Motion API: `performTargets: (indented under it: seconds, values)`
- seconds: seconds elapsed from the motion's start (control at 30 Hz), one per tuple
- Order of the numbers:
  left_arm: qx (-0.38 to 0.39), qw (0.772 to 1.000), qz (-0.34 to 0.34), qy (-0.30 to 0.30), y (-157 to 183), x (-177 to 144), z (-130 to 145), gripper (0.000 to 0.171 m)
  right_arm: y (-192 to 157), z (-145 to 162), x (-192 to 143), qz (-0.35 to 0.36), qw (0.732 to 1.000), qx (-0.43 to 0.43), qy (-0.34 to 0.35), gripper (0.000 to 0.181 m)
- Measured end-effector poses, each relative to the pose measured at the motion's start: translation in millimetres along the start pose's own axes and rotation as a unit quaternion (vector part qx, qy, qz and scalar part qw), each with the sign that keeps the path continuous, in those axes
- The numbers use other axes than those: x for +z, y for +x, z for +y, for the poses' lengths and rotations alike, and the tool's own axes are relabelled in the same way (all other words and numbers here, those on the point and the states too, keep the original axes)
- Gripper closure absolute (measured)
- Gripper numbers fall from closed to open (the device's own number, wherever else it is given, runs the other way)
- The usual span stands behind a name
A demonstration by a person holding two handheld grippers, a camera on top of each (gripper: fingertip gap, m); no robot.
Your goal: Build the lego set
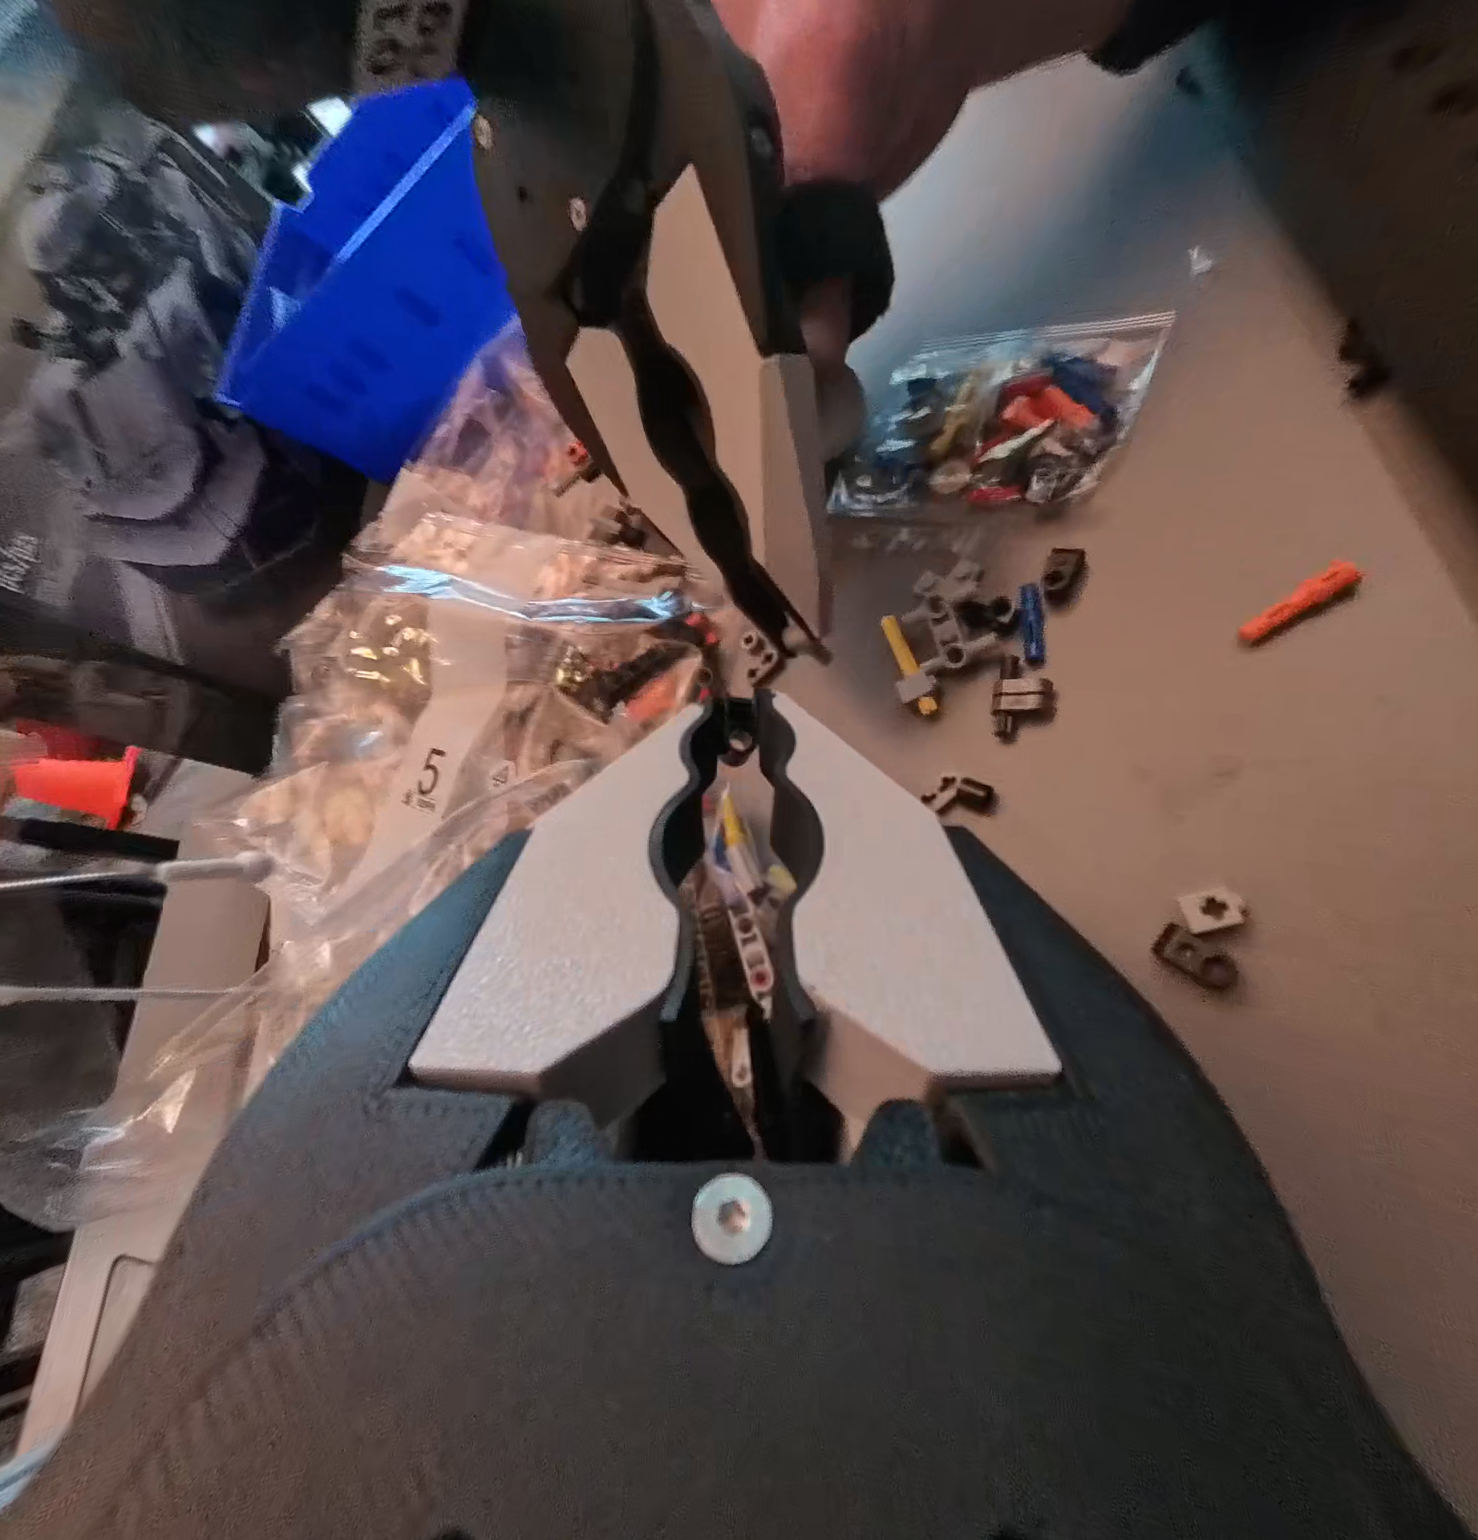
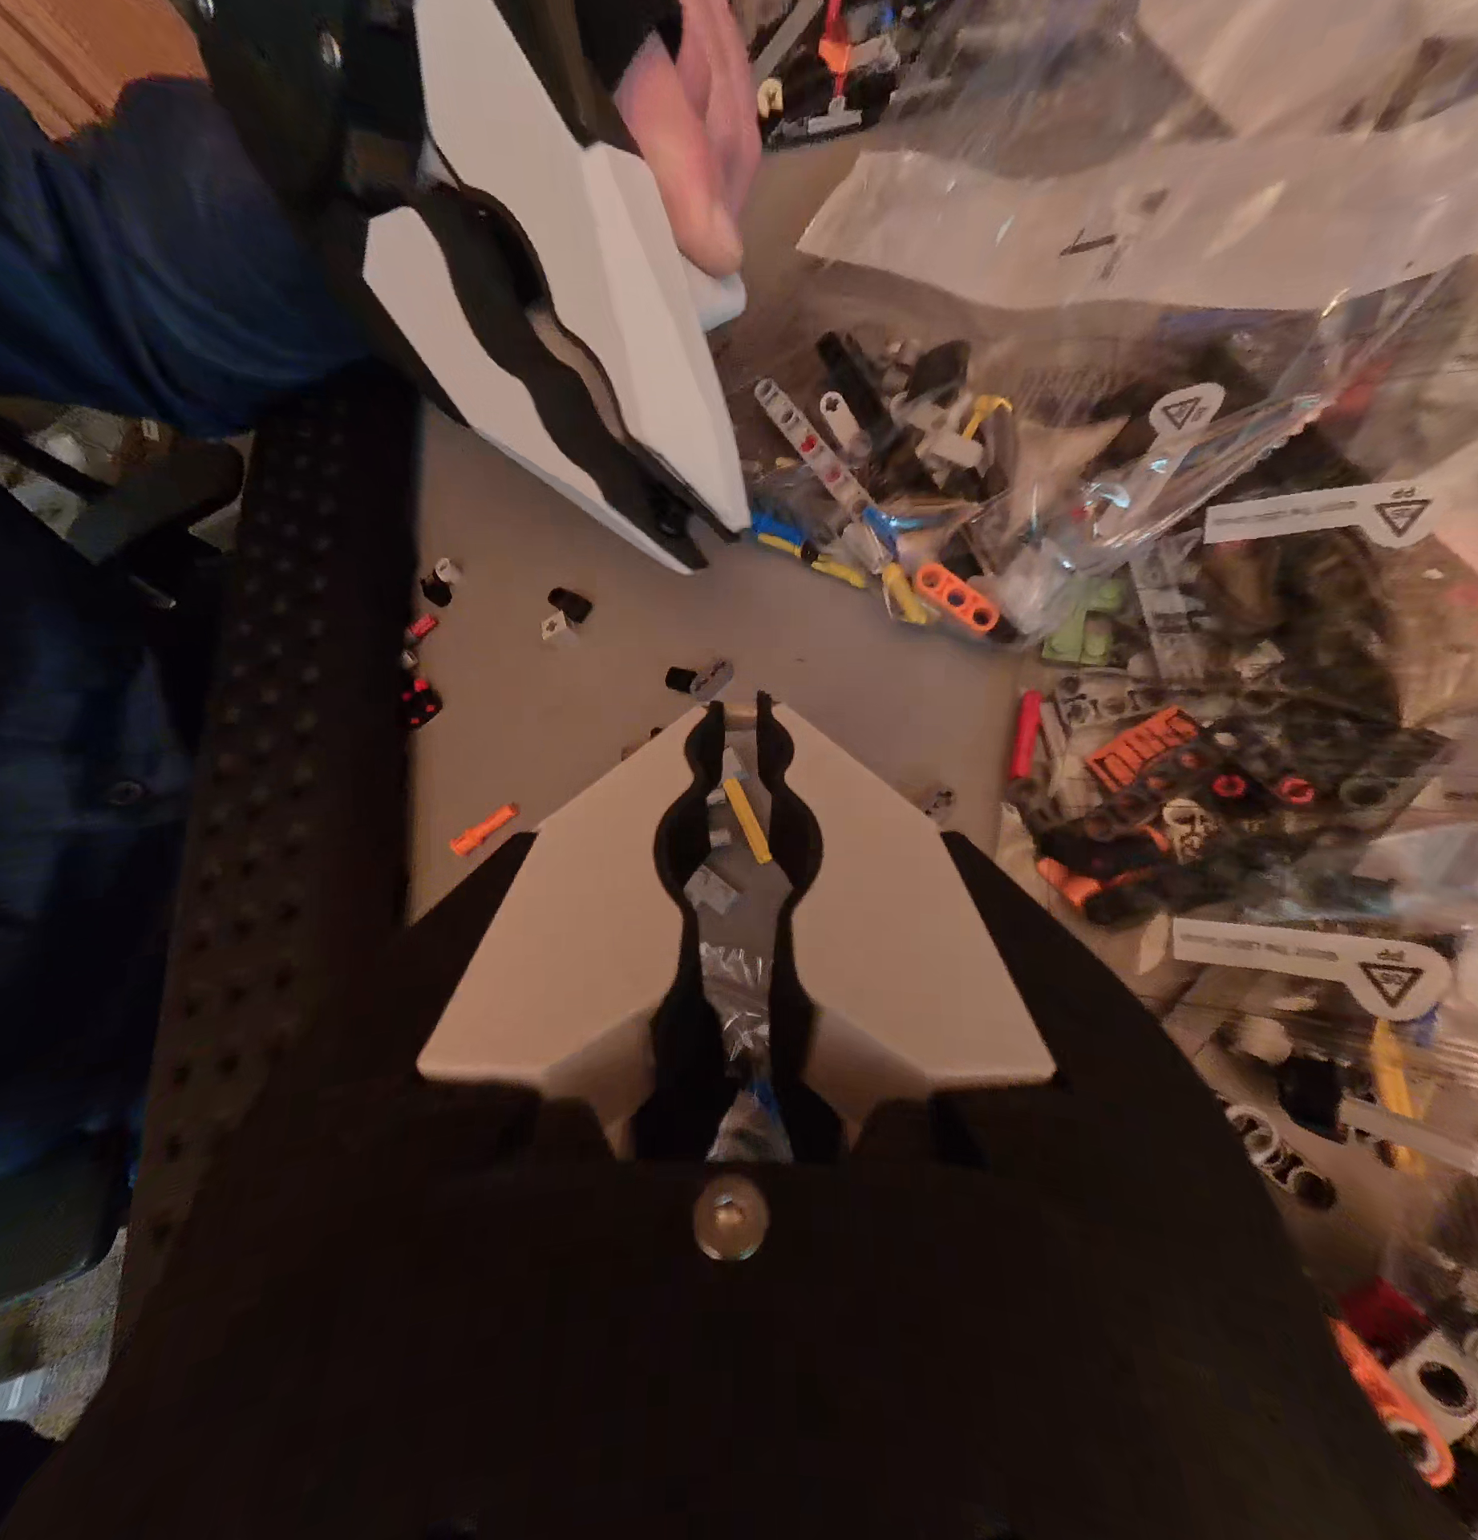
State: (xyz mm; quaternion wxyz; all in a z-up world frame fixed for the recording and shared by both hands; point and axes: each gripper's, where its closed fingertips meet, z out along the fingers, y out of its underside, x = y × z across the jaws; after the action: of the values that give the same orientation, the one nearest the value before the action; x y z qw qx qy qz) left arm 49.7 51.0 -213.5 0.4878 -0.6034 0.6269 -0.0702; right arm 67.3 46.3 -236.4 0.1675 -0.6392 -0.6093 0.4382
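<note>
In the left wrist view my left gripper (image 1: 739, 723) is shut on a small black Lego piece (image 1: 735, 737), held just above the grey table (image 1: 1218, 833). My right gripper (image 1: 802, 643) comes down from above, its tips close in front of mine, with a small grey connector (image 1: 760, 654) at them. In the right wrist view my right gripper (image 2: 739, 708) is nearly shut with a pale bit between its tips. The left gripper (image 2: 677, 533) shows at upper left, holding the black piece (image 2: 664, 521).
Loose grey, yellow and blue pieces (image 1: 960, 633), an orange piece (image 1: 1302, 600) and a bag of coloured parts (image 1: 1010, 425) lie to the right. Clear part bags (image 1: 469, 667) and a blue bin (image 1: 369, 275) stand to the left. Bags (image 2: 1177, 500) crowd the right; a perforated black edge (image 2: 302, 750) borders the left. The grippers are tip to tip, or close to it.
</note>
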Motion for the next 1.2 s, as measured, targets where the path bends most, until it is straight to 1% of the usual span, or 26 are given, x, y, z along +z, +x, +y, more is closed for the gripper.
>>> performTargets:
  seconds: [0.07, 0.13, 0.23, 0.3, 0.4, 0.5, 0.57, 0.63, 0.73, 0.83, 0.9, 1.0, 1.07, 1.2]
  values:
    - [0.011, 1.0, 0.007, -0.023, 4, 6, 9, 0.165, 2, 7, 4, 0.007, 1.0, -0.003, -0.02, 0.176]
    - [-0.005, 0.999, 0.033, -0.018, 13, 10, 7, 0.164, 5, 10, 6, 0.017, 0.999, -0.005, -0.032, 0.176]
    - [-0.011, 0.998, 0.049, -0.038, 20, 17, 16, 0.162, 1, -3, 2, -0.002, 1.0, 0.006, 0.007, 0.176]
    - [-0.019, 0.998, 0.058, -0.032, 24, 21, 15, 0.157, -2, -8, -2, -0.018, 0.999, 0.012, 0.028, 0.176]
    - [-0.015, 0.998, 0.052, -0.037, 23, 24, 15, 0.151, -7, -18, -8, -0.053, 0.996, 0.04, 0.064, 0.176]
    - [-0.017, 0.999, 0.04, -0.024, 20, 22, 10, 0.15, -14, -27, -16, -0.094, 0.989, 0.056, 0.099, 0.176]
    - [-0.017, 0.999, 0.035, -0.028, 18, 22, 12, 0.15, -16, -28, -18, -0.11, 0.986, 0.067, 0.105, 0.176]
    - [-0.023, 0.999, 0.04, -0.027, 18, 21, 13, 0.149, -14, -23, -15, -0.098, 0.989, 0.063, 0.088, 0.176]
    - [-0.032, 0.999, 0.03, -0.028, 10, 16, 16, 0.15, -11, -13, -6, -0.073, 0.995, 0.051, 0.051, 0.176]
    - [-0.056, 0.998, 0.035, -0.017, 7, 11, 17, 0.15, -7, -8, -1, -0.046, 0.998, 0.032, 0.029, 0.166]
    - [-0.063, 0.996, 0.054, -0.026, 12, 9, 21, 0.15, -6, -9, -1, -0.031, 0.999, 0.016, 0.025, 0.161]
    - [-0.061, 0.995, 0.071, -0.031, 19, 11, 22, 0.15, -6, -6, -7, -0.015, 1.0, 0.003, 0.015, 0.163]
    - [-0.061, 0.995, 0.069, -0.038, 18, 12, 25, 0.15, -1, 5, -7, 0.015, 1.0, -0.015, -0.02, 0.162]
    - [-0.064, 0.994, 0.071, -0.05, 19, 15, 32, 0.151, -2, 26, -4, 0.035, 0.994, -0.049, -0.09, 0.162]
